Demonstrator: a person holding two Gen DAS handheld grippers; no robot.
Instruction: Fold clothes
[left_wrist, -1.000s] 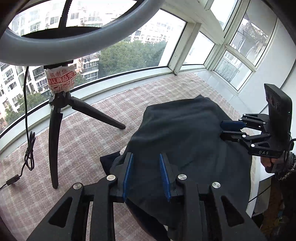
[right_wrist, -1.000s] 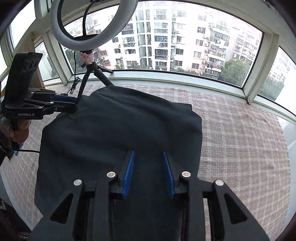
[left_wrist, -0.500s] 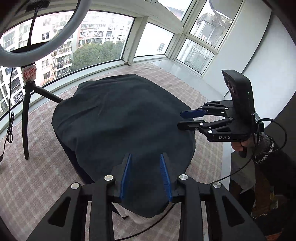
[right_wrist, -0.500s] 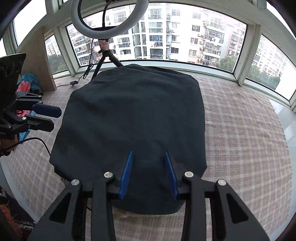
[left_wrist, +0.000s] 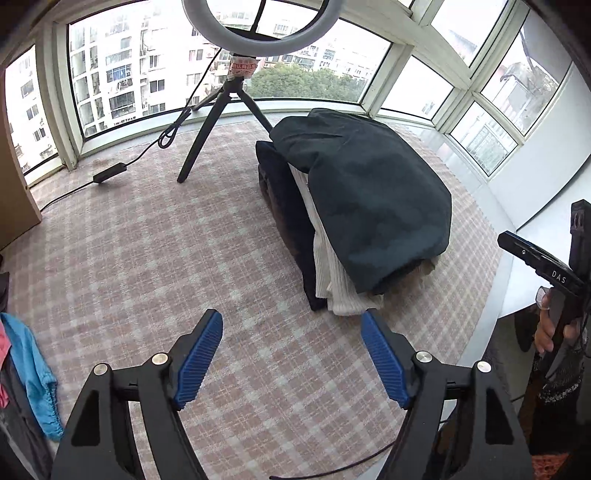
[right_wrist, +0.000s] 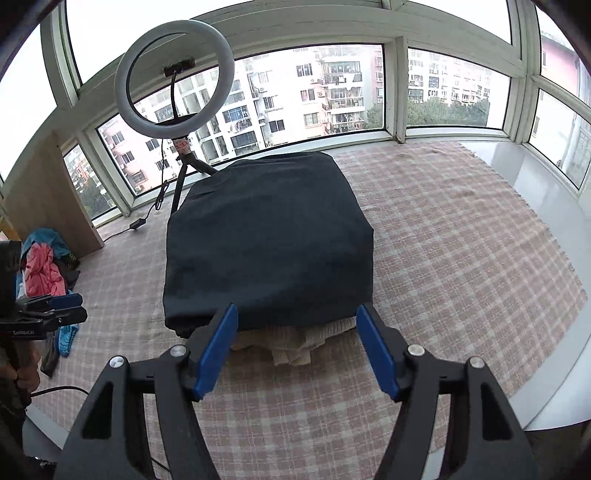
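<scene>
A folded dark navy garment lies on top of a stack of folded clothes on the pink checked cloth; it also shows in the right wrist view. A cream knitted piece sticks out beneath it, also in the right wrist view. My left gripper is open and empty, held back from the stack's near corner. My right gripper is open and empty, just in front of the stack's near edge.
A ring light on a black tripod stands behind the stack, its cable trailing left. A heap of unfolded clothes, pink and blue, lies at the left by a wooden panel. Windows curve round the far side.
Both grippers have let go of the dark garment, opened wide and pulled back from the stack. The garment now rests on the pile.
</scene>
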